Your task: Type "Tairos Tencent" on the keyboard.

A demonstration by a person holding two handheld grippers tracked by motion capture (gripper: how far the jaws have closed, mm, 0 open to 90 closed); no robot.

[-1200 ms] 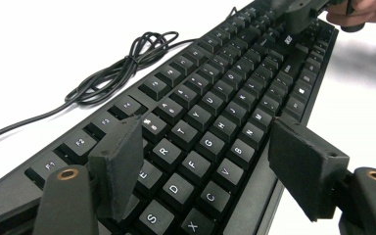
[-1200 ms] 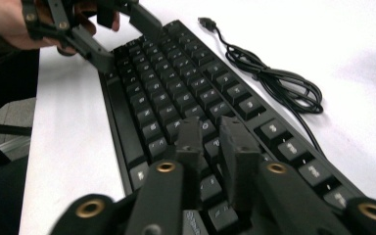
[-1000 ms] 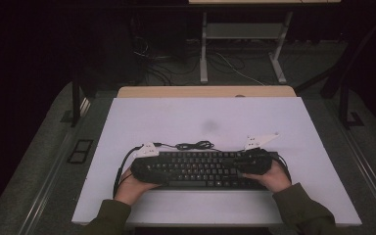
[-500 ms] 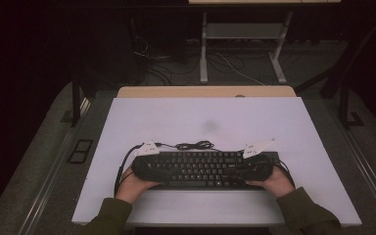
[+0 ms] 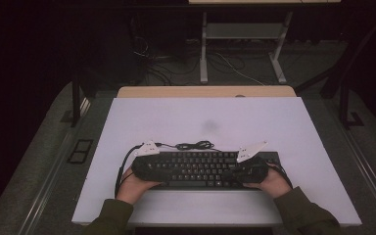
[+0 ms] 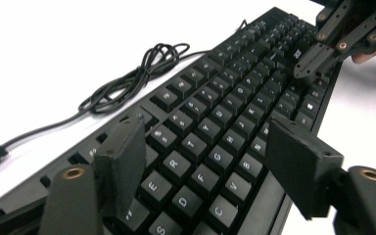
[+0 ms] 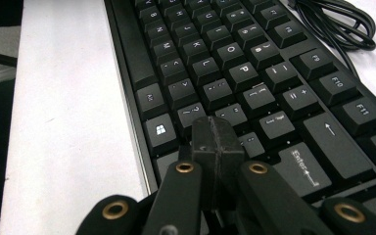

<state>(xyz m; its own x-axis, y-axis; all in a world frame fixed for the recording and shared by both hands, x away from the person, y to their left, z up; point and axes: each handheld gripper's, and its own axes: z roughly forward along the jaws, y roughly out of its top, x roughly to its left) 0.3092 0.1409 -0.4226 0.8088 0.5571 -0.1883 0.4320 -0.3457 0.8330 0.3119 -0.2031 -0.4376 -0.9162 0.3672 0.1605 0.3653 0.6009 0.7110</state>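
Note:
A black keyboard (image 5: pixel 200 169) lies on the white tabletop (image 5: pixel 200 117), close to the person. My left gripper (image 5: pixel 146 165) hovers over its left end. In the left gripper view its jaws (image 6: pixel 205 137) stand wide apart above the letter keys (image 6: pixel 225 122); they have just been closing a little, and the pads do not press on anything. My right gripper (image 5: pixel 243 171) is over the keyboard's right part. Its jaws are shut, and the tip (image 7: pixel 218 132) rests at the keys (image 7: pixel 225 63) near the Enter key, holding nothing. It also appears as the far gripper (image 6: pixel 313 58).
The keyboard's black cable (image 5: pixel 193 145) lies coiled on the table just beyond the keyboard (image 6: pixel 127 83) (image 7: pixel 333 24). A wooden strip (image 5: pixel 205 91) borders the table's far edge. Beyond it stand a desk frame (image 5: pixel 205 49) and floor cables.
The right gripper has shifted slightly toward the person and onto the keyboard's right keys. The left hand has stayed in place.

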